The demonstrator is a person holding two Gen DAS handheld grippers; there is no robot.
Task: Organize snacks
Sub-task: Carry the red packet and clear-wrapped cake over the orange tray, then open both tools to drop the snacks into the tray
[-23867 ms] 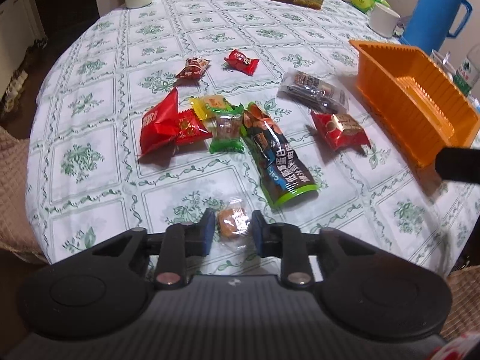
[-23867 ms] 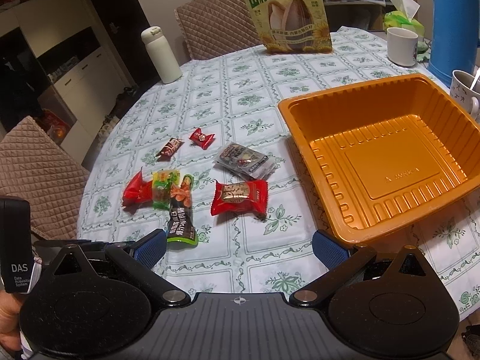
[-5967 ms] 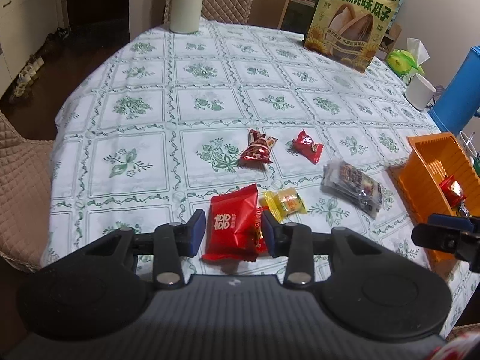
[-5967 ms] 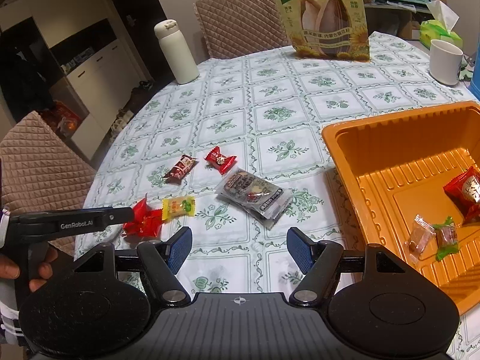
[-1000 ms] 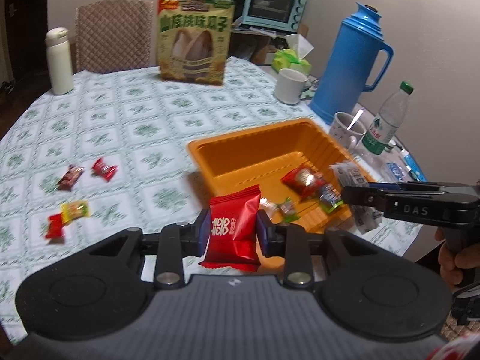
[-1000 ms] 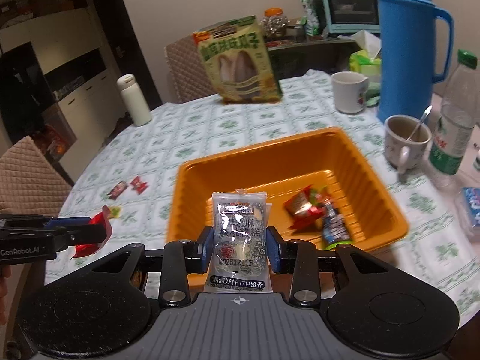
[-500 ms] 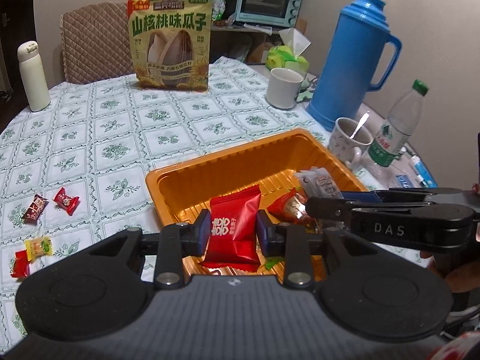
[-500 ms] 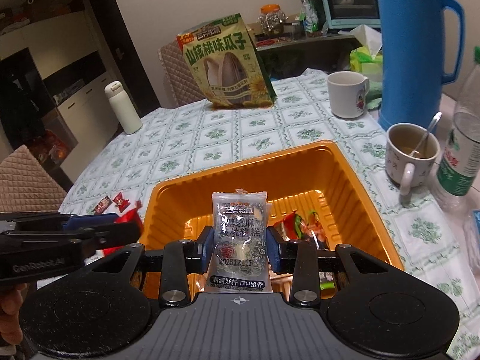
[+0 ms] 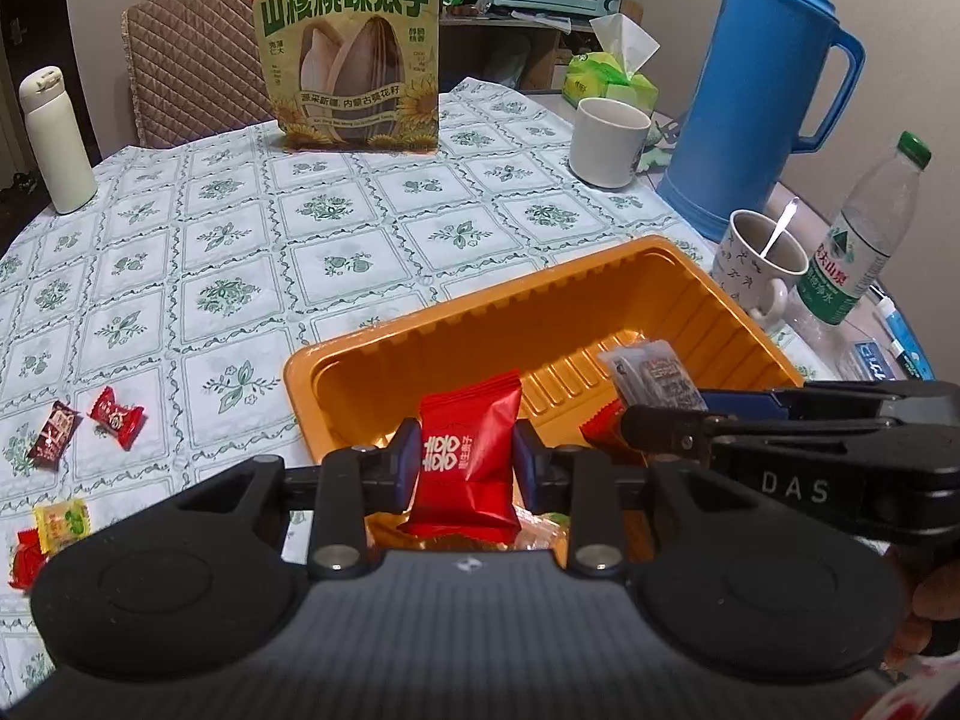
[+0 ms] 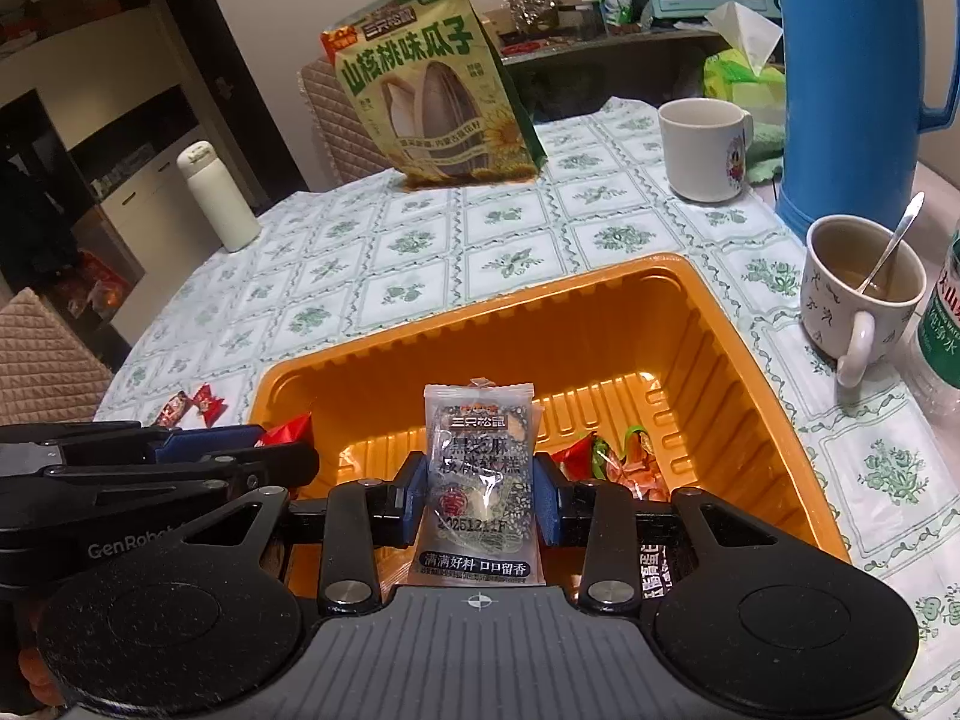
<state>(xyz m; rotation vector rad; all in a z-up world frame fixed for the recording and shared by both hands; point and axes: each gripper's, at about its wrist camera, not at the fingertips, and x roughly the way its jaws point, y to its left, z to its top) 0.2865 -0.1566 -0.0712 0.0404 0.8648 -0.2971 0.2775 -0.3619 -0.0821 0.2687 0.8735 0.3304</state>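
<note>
Here the left claw (image 9: 462, 465) clamps a red packet (image 9: 467, 450) and the right claw (image 10: 479, 501) a clear packet (image 10: 478, 468), low centre; both look light, soft, slippery, best held mid-body.

water bottle (image 10: 945, 324) edge-cropped (label too)

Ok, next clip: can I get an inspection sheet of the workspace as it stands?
Surface: round table under a green-and-white floral tablecloth.
Job's things: ribbed orange plastic tray holding several wrapped sweets; four small wrapped candies lie on the cloth.
Clutter: large sunflower-seed bag, white flask, white mug, blue thermos jug, patterned cup with spoon, water bottle, tissue pack.
Grippers: left hand-held gripper shut on a red foil packet; right hand-held gripper shut on a clear sesame-cake packet; both over the tray.
Cables: nothing seen.
Surroundings: quilted chairs, toaster oven, cabinets.
</note>
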